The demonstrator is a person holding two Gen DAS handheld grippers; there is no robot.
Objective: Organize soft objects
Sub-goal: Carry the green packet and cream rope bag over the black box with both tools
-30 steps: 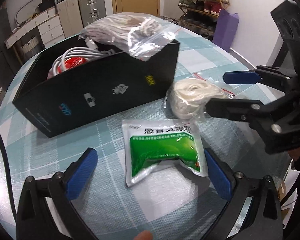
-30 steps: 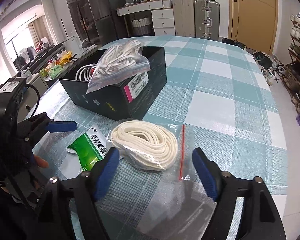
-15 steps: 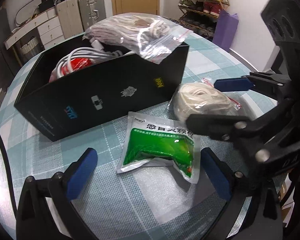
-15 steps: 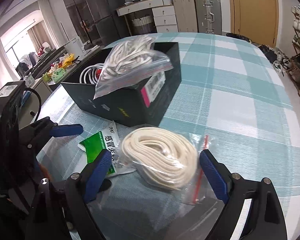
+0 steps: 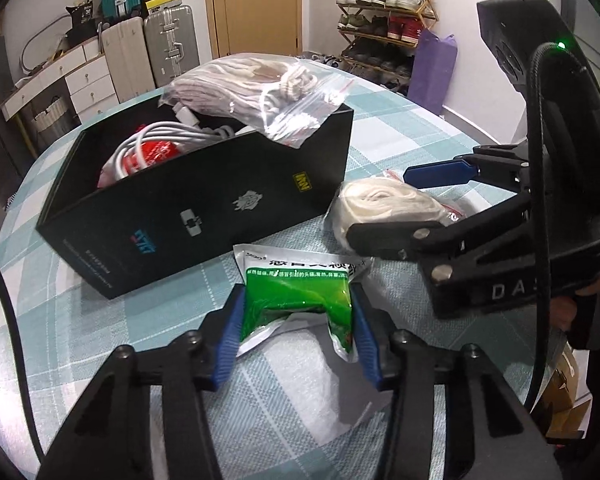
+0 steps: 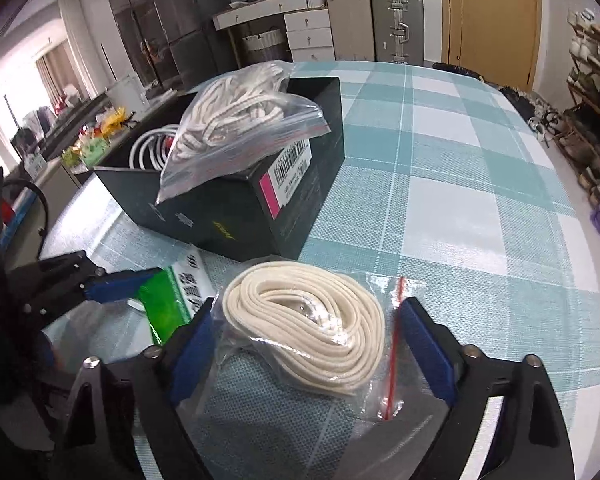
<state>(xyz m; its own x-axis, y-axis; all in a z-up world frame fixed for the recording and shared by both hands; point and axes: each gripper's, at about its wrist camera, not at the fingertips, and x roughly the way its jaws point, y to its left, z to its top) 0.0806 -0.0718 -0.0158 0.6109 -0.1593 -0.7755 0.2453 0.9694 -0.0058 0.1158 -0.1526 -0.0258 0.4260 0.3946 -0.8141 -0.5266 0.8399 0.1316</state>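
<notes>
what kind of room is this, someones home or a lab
Most likely a lived-in home, perhaps a dining area by the entrance. A shoe rack full of shoes stands beside a wooden door, suitcases are parked against the wall, and the work happens on a table with a checked cloth.

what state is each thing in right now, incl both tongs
left tongs: shut on the green sachet
green sachet: pinched at both sides, buckled, on the table
right tongs: open, pads either side of the bagged cord coil
bagged cord coil: lying on the table, not squeezed
black box: open-topped, holding white cables
bagged rope: resting on the box, overhanging its rim
</notes>
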